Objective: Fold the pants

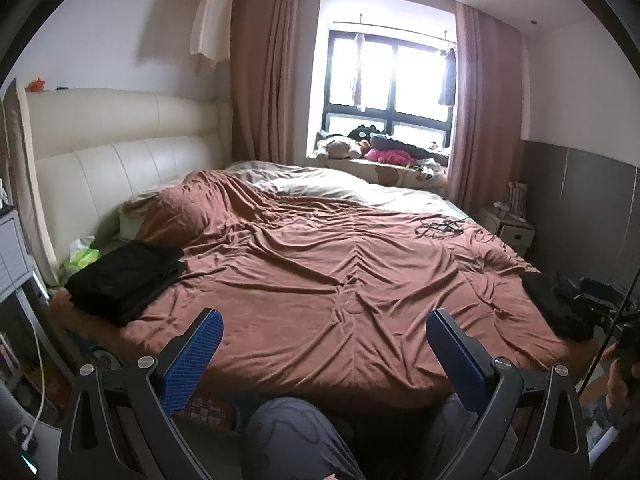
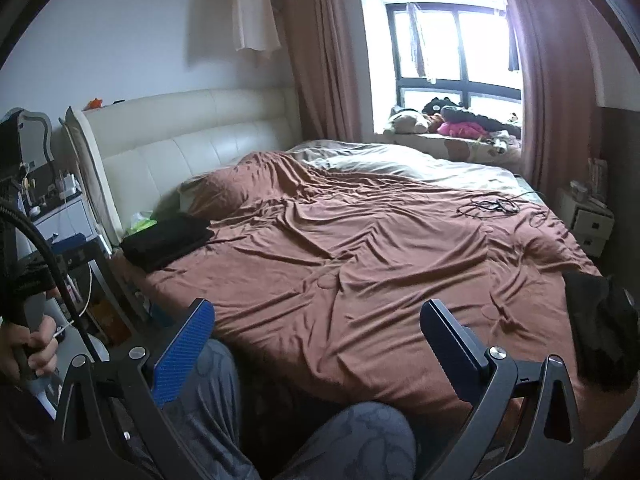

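A folded stack of black pants lies on the bed's left edge near the headboard. More black clothing sits crumpled at the bed's right front corner. My left gripper hangs open above the bed's front edge, blue pads wide apart, nothing between them. My right gripper is likewise open and empty, held over the front edge. Both are well apart from either dark pile. A person's knees in grey patterned trousers show below the grippers.
The brown wrinkled bedspread covers the bed. Black cables lie at its far right. A green tissue pack sits by the cream headboard. A nightstand stands right; a cluttered shelf stands left.
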